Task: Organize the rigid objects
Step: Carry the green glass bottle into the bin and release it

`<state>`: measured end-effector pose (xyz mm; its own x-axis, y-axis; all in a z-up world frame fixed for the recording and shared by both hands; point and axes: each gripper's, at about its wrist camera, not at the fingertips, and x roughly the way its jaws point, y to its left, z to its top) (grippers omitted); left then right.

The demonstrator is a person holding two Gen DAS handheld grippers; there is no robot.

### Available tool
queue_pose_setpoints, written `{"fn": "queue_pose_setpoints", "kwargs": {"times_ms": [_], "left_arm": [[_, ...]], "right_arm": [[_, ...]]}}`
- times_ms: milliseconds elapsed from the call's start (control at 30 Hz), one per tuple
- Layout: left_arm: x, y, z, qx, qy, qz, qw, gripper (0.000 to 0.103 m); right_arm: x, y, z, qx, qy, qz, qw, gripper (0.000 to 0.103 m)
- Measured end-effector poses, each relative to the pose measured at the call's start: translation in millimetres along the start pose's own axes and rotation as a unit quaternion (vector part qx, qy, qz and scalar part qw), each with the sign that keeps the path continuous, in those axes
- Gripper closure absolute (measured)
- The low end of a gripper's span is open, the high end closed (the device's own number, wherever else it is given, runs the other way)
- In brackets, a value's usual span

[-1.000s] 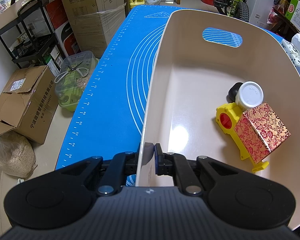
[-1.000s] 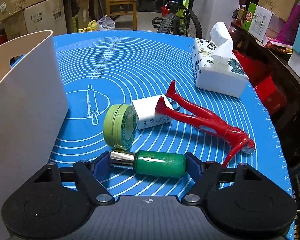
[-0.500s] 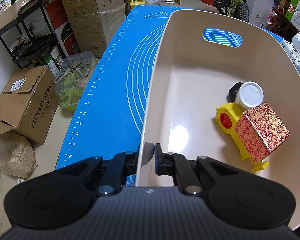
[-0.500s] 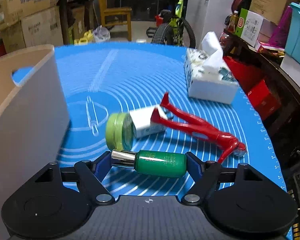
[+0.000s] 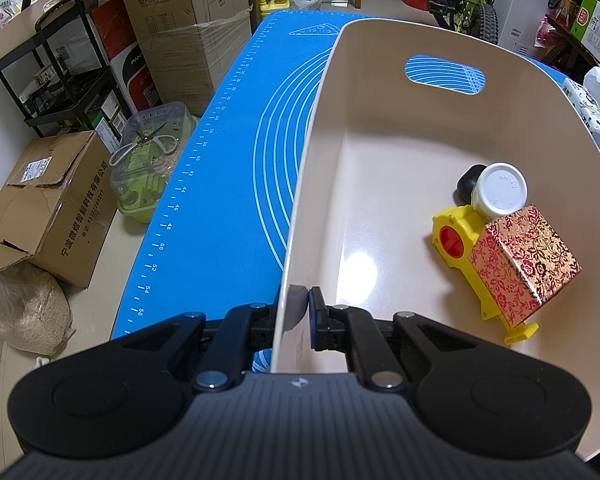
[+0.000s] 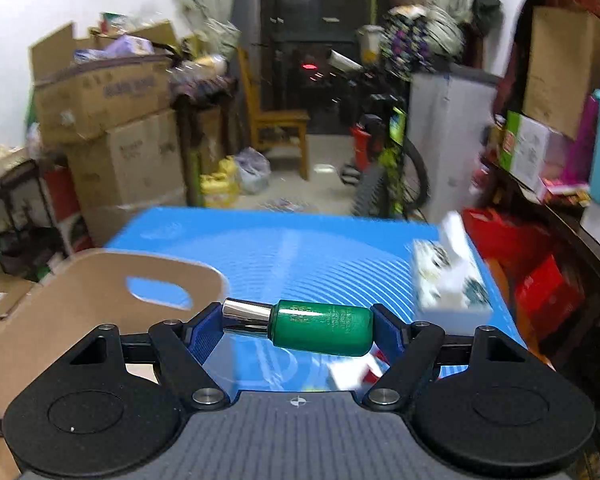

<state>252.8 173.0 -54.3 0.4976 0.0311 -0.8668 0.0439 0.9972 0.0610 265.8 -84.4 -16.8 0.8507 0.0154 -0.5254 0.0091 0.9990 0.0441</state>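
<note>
My left gripper (image 5: 300, 312) is shut on the near wall of a beige bin (image 5: 380, 128) that stands on the blue mat. In the bin lie a red-and-gold patterned box (image 5: 526, 262), a yellow plastic part (image 5: 458, 236), a white-capped jar (image 5: 502, 190) and a black object (image 5: 468, 184). My right gripper (image 6: 298, 326) is shut on a green bottle (image 6: 322, 326) with a silver cap, held sideways in the air above the mat. The bin also shows in the right wrist view (image 6: 60, 312), low on the left.
A blue mat (image 5: 220, 184) covers the table. A white tissue box (image 6: 448, 284) stands on its right side. Cardboard boxes (image 5: 48, 204), a black rack and a plastic container stand on the floor to the left. A bicycle and a chair are beyond the table.
My right gripper has lifted the green bottle off the mat and tilted up; the green tin, white box and red tool have dropped out of sight. The left gripper has not moved.
</note>
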Motion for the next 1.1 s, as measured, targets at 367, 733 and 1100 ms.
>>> {"fn": "queue_pose_setpoints", "kwargs": {"times_ms": [367, 733, 1100], "left_arm": [[0, 0, 0, 0.000, 0.000, 0.000, 1.0000, 0.092], [0, 0, 0, 0.000, 0.000, 0.000, 1.0000, 0.092], [1, 1, 0, 0.000, 0.000, 0.000, 1.0000, 0.092]], "right_arm": [[32, 77, 24, -0.100, 0.035, 0.068, 0.992, 0.024], [77, 121, 5, -0.154, 0.139, 0.084, 0.975, 0.024], [94, 141, -12, -0.232, 0.220, 0.069, 0.945, 0.023]]}}
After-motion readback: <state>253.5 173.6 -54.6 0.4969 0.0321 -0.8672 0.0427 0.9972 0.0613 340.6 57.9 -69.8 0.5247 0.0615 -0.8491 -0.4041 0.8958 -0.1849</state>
